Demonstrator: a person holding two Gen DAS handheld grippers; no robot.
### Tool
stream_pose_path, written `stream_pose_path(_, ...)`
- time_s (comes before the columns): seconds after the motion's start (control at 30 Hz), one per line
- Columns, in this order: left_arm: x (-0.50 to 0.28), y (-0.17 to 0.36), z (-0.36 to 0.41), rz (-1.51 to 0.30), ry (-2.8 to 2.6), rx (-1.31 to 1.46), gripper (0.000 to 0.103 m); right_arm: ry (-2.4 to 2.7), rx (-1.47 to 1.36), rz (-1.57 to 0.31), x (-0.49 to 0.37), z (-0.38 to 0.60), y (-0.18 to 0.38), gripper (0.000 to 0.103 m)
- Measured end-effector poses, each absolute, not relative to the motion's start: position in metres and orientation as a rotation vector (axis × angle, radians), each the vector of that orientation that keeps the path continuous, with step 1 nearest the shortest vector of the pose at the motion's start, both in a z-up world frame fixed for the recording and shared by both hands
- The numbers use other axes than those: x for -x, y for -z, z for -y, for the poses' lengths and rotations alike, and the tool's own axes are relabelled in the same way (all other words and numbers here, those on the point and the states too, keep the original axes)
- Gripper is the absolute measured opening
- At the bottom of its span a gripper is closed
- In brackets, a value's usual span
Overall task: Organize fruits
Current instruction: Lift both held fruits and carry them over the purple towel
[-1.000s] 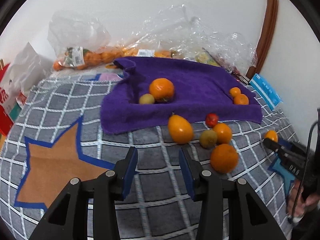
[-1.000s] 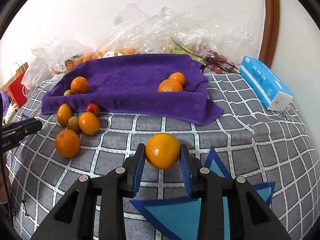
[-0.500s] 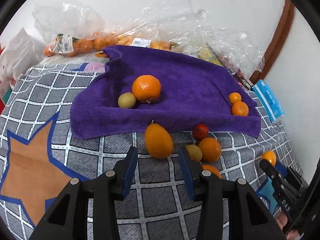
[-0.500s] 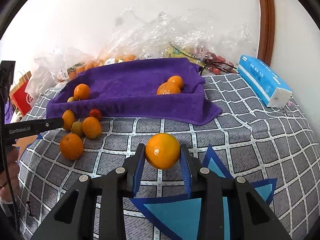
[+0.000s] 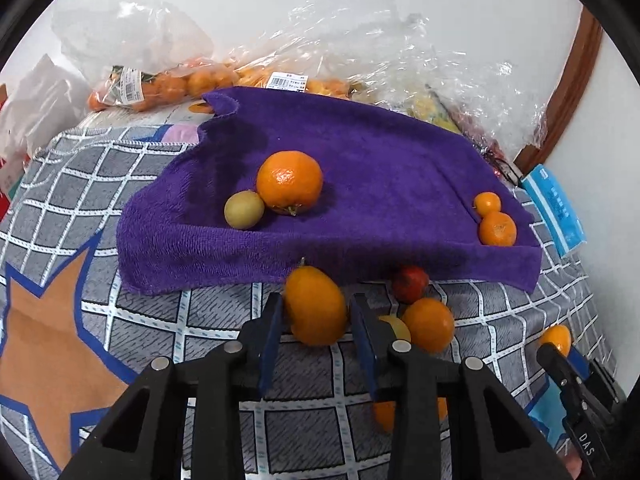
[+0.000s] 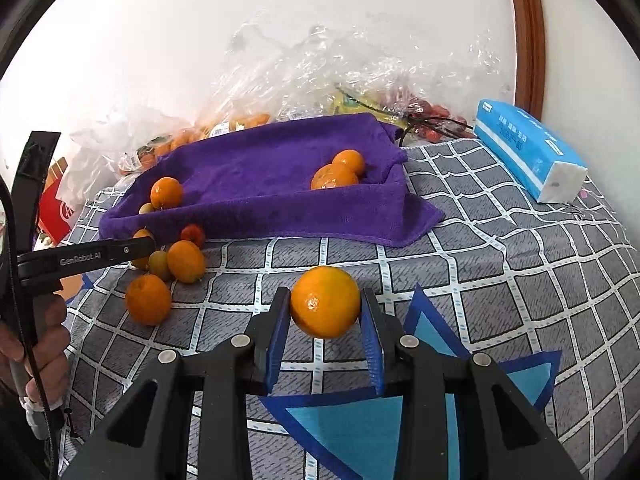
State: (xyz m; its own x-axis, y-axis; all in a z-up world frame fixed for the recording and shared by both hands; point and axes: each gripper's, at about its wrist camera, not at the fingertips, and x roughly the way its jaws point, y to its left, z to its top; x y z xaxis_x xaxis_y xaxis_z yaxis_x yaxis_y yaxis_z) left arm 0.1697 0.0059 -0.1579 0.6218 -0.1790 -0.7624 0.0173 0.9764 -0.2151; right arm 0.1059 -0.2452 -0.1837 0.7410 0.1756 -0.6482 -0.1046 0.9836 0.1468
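Grey checked cloth with blue-edged star patches [image 6: 500,264] covering the worktop. On it, toward the wall, a purple terry towel [image 5: 372,160] draped over a shallow tray-like form. Behind the towel, crumpled clear plastic bags [image 5: 360,40] of fruit.

On the towel's left part, a large round orange [image 5: 289,182] touching a small greenish-yellow fruit [image 5: 244,209]; in the right corner, two small mandarins [image 5: 497,229] side by side.

Left gripper [image 5: 316,320], black with blue pads, jaws apart and set on either side of an elongated orange fruit with a short stem [image 5: 315,304], which lies on the cloth just in front of the towel's hem; whether the pads touch it cannot be told. Just right of it, a cluster: small red fruit [image 5: 410,283], round orange fruit [image 5: 429,324], and a yellowish fruit [image 5: 396,326] partly hidden by the gripper.

Right gripper [image 6: 325,320], jaws closed on a round orange mandarin [image 6: 325,301], held above the cloth well in front of the towel.

At far right, a blue-and-white tissue pack [image 6: 528,156] on the cloth.
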Motion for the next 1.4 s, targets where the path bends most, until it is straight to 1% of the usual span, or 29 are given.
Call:
stream_pose_path(0.6, -0.139, 0.142, -0.031, -0.849, 0.135, 0.229, 0.032, -0.159, -0.124, -0.704, -0.102, 0.249, 0.181, 0.034)
stream_pose_path(0.7, -0.132, 0.136, -0.037, -0.840, 0.129, 0.221, 0.032, -0.134, -0.081, -0.676, -0.096, 0.244, 0.175, 0.034)
stream_pose_path(1.03, -0.109, 0.122, -0.054, -0.801, 0.120, 0.251, 0.032, -0.165, -0.068, -0.656, -0.083, 0.233, 0.156, 0.034)
stream_pose_path(1.4, -0.101, 0.111, -0.053, -0.773, 0.132, 0.246, 0.032, -0.145, -0.060, -0.635, -0.078, 0.228, 0.137, 0.034)
